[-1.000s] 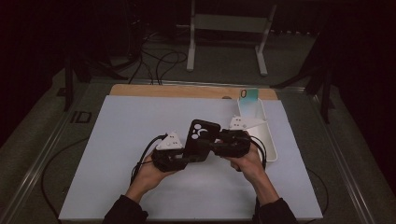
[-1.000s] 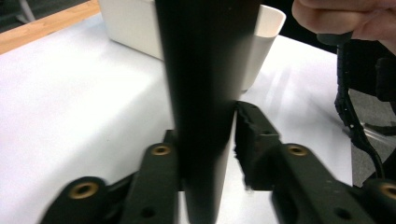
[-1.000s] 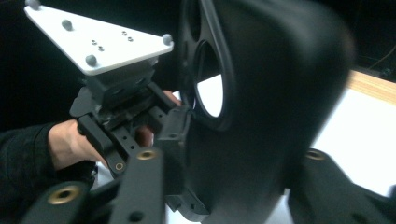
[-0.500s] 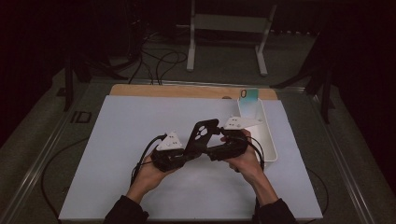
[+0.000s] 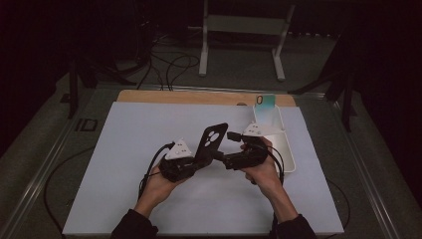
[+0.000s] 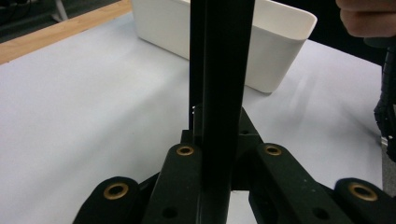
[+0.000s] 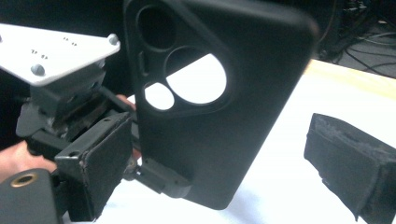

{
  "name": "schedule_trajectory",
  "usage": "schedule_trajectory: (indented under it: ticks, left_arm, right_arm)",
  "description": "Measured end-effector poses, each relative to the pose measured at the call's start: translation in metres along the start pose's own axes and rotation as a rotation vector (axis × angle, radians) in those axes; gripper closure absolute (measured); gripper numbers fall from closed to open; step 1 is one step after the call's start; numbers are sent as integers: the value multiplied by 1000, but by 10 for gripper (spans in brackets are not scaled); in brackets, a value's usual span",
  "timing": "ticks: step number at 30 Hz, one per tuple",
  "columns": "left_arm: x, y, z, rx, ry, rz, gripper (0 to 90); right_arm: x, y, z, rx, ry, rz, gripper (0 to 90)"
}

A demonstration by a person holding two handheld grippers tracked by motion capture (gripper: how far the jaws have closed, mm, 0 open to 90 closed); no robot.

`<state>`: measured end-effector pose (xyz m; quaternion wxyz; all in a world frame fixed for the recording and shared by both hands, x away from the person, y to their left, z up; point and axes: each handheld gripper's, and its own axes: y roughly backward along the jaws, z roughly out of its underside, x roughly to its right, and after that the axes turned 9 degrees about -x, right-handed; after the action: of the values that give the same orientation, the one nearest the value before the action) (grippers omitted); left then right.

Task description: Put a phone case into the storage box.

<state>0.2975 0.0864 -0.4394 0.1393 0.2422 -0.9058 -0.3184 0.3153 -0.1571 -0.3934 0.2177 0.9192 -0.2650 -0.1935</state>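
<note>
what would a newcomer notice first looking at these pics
A black phone case stands upright above the middle of the white table, clamped in the left gripper. The right gripper beside it has just opened its jaws. A white bin lies at the table's right edge.

A phone case (image 5: 212,141) stands upright above the middle of the mat (image 5: 124,149), between the left gripper (image 5: 191,162) on its left and the right gripper (image 5: 226,158) on its right. A tub (image 5: 284,149) sits on the mat's right edge, just behind the right gripper. A second phone case (image 5: 264,101) leans at the tub's far end. Behind the mat runs a wooden board (image 5: 174,96).
</note>
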Motion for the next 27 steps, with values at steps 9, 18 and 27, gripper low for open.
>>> schedule_trajectory:
  ticks: [9,18,27]
  left_arm:
    - [0,-1,0,-3,11,-6,852]
    - [2,-4,1,-13,9,-18,852]
    - [4,-7,1,-14,22,-11,851]
  right_arm:
    - [-5,4,-9,50,-60,29,82]
    - [-12,-2,-18,66,-116,47,113]
    - [-11,-11,-20,83,-156,76,121]
